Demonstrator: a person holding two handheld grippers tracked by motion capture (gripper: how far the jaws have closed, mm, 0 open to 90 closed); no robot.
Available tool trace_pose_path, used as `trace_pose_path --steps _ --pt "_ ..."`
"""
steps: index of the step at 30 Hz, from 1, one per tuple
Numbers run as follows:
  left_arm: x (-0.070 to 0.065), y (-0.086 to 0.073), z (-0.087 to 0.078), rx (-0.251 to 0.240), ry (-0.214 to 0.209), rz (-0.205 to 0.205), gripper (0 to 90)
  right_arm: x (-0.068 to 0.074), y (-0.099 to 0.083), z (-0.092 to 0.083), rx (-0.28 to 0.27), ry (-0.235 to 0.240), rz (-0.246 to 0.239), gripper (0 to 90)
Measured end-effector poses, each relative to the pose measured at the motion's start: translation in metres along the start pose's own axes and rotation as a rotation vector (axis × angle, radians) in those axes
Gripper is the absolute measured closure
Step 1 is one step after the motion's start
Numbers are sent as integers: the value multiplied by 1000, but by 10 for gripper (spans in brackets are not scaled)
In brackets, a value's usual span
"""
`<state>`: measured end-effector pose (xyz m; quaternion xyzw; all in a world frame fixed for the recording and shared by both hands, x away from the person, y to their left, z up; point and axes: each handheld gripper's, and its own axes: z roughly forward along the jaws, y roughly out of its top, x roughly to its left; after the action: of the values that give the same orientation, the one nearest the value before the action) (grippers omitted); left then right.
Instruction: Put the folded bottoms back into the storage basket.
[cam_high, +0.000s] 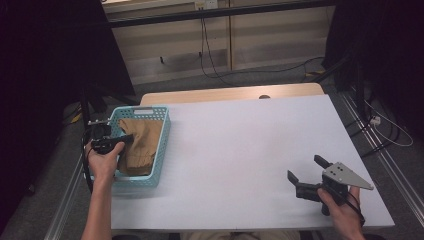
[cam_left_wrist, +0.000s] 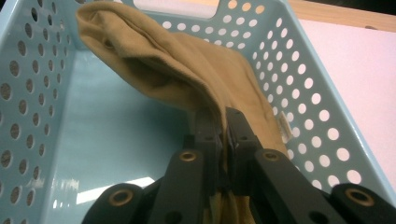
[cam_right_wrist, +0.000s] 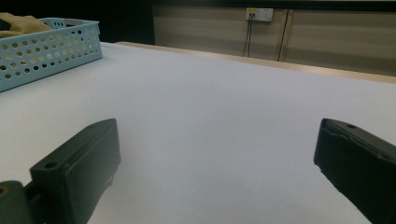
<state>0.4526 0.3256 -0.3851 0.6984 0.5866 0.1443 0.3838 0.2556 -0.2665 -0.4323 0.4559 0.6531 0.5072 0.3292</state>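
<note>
Pinching the tan cloth inside the light-blue perforated basket, the left claw was clenched on a fold. Best lift it straight up, clearing the rim. The right claw rested released on the white tabletop. What garment it was, hard to say; its lower folds lay hidden.

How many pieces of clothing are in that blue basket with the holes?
1 that I can see: a tan fabric garment lying inside the light blue perforated plastic basket at the table's left side, pinched by the left gripper. Anything underneath it would be hidden.
</note>
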Motion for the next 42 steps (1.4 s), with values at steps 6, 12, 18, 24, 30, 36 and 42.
trace_pose_path --steps 6,12,18,24,30,36,42 --pt "0 0 3 17 16 4 858 0 0 0 0 1 -2 4" --pt "4 1 4 31 27 -5 858 0 0 0 0 1 0 4" --pt "6 1 6 47 34 -23 857 0 0 0 -1 1 0 3" --pt "10 2 8 74 42 -30 857 0 0 -1 -1 2 -1 4" --pt "16 2 10 88 55 -46 857 0 0 -1 -1 3 -2 4" --pt "20 2 14 100 67 -53 856 0 0 -1 -1 3 -1 4" --pt "29 1 20 126 93 -67 855 0 0 0 0 3 -1 4"
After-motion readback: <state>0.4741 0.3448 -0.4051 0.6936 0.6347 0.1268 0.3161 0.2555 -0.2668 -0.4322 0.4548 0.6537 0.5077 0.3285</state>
